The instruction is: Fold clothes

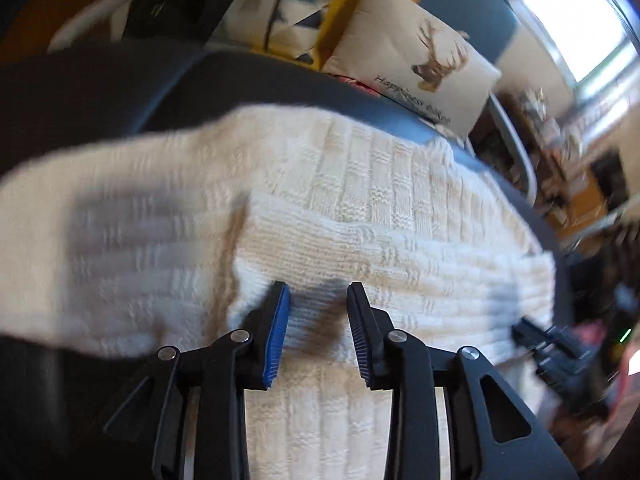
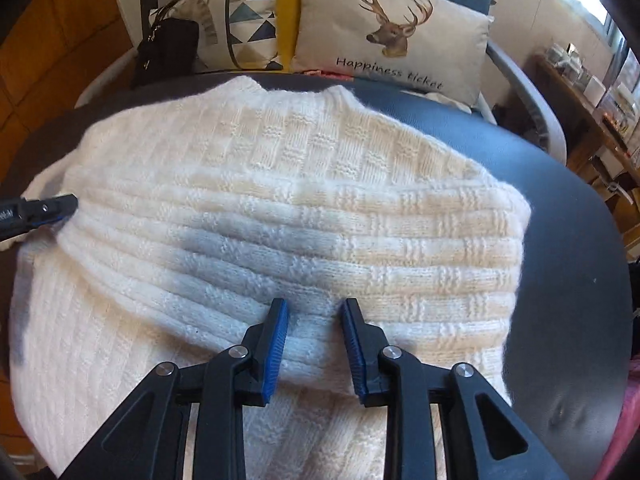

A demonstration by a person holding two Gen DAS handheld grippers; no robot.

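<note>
A cream knitted sweater (image 2: 280, 184) lies spread on a dark round table (image 2: 568, 248), collar at the far side. One sleeve is folded across the body toward the right. My right gripper (image 2: 314, 312) is open, its blue pads straddling the folded sleeve's near edge. My left gripper (image 1: 318, 296) is open over the sweater (image 1: 360, 184), just above a folded sleeve edge; this view is motion-blurred. The left gripper's tip shows at the left edge of the right wrist view (image 2: 48, 208). The right gripper shows at the right of the left wrist view (image 1: 552, 344).
Behind the table stand a deer-print cushion (image 2: 392, 36), a triangle-patterned cushion (image 2: 244, 20) and a black bag (image 2: 168, 52) on a blue seat. A wooden shelf with clutter (image 2: 592, 92) is at the far right. Pink fabric (image 2: 628, 420) lies beyond the table's right edge.
</note>
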